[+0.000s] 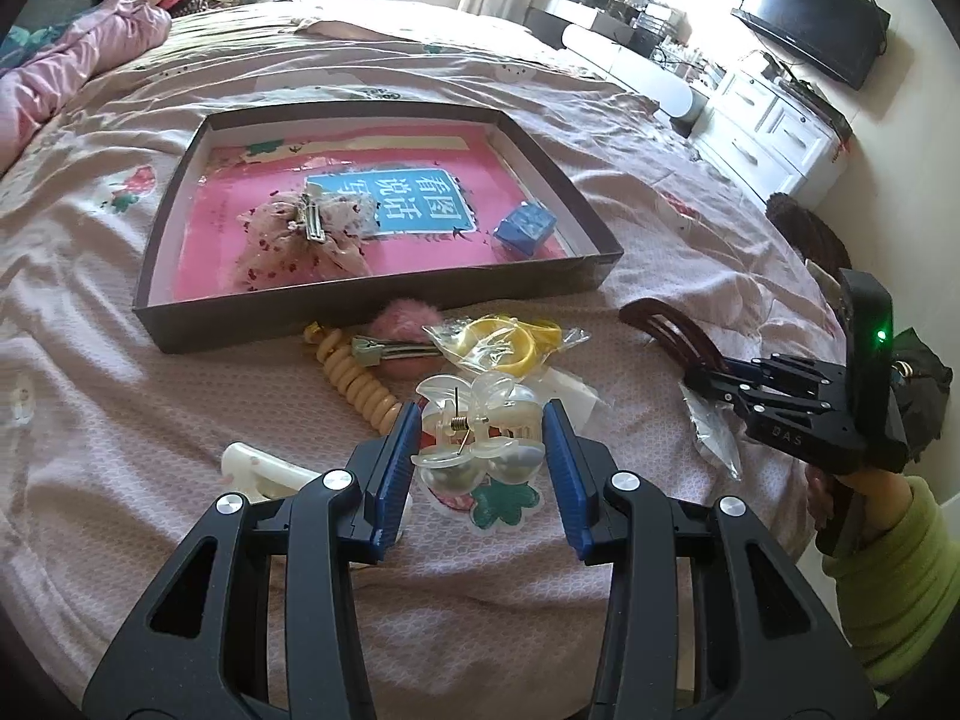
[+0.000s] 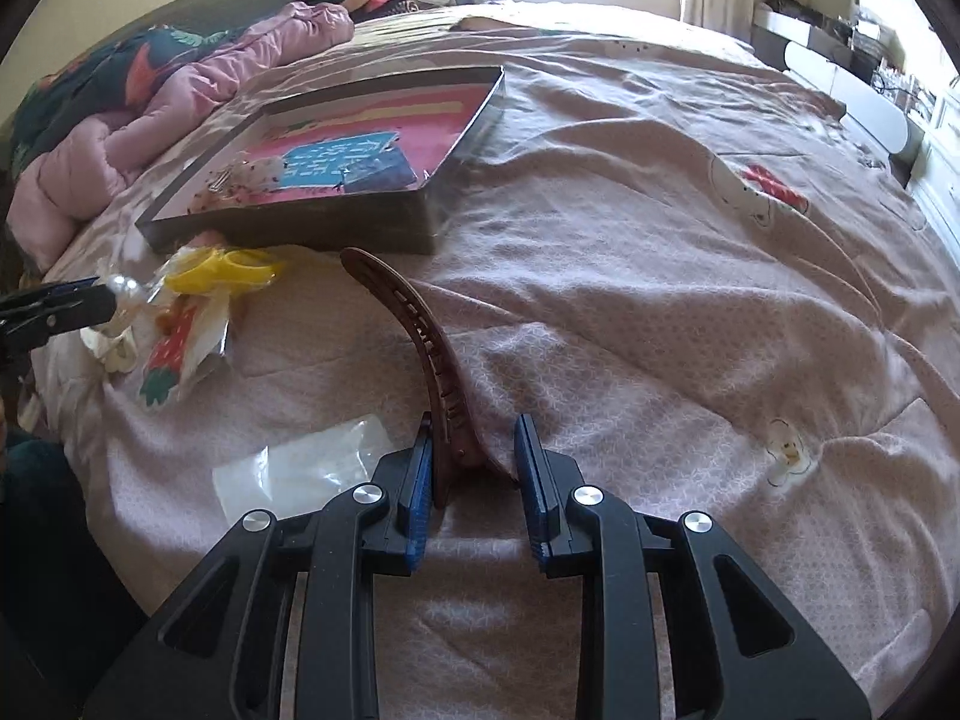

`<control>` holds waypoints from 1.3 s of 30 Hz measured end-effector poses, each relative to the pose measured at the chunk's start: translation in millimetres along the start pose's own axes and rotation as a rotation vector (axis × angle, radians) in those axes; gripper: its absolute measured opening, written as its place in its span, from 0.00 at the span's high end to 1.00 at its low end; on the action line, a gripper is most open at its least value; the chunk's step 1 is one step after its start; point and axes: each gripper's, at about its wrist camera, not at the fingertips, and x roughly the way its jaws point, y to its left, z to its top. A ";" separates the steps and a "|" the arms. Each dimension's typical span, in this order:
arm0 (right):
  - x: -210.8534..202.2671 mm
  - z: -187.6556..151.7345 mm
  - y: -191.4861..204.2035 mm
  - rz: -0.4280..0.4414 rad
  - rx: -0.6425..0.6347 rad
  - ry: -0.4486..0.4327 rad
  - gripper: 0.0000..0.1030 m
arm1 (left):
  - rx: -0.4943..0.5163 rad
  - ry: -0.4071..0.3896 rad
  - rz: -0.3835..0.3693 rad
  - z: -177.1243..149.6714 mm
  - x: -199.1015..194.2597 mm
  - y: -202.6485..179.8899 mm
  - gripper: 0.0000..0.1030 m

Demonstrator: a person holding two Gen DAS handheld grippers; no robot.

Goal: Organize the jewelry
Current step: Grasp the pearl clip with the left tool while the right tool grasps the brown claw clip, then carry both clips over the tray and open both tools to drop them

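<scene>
The left gripper clamps a clear claw clip at centre frame; the right gripper seemingly pinches a brown banana clip. Each should carry level to the box, upper left, releasing low inside.

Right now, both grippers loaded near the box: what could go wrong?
1. The left gripper pinches the clear plastic claw clip across its rounded shells; it could twist out.
2. The right gripper holds the long brown curved hair clip at one end only, which may pivot or snag the dark shallow cardboard box.
</scene>
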 end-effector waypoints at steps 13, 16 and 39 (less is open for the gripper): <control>19.0 44.8 12.4 0.043 -0.027 0.023 0.88 | -0.015 -0.015 -0.005 4.0 -2.3 5.7 0.68; 9.2 51.3 18.1 0.058 -0.038 -0.014 0.88 | -0.023 -0.027 -0.007 8.3 -5.0 8.5 0.68; -12.1 113.7 71.9 0.136 -0.117 -0.140 0.88 | -0.094 -0.109 0.052 39.7 -26.5 59.1 0.68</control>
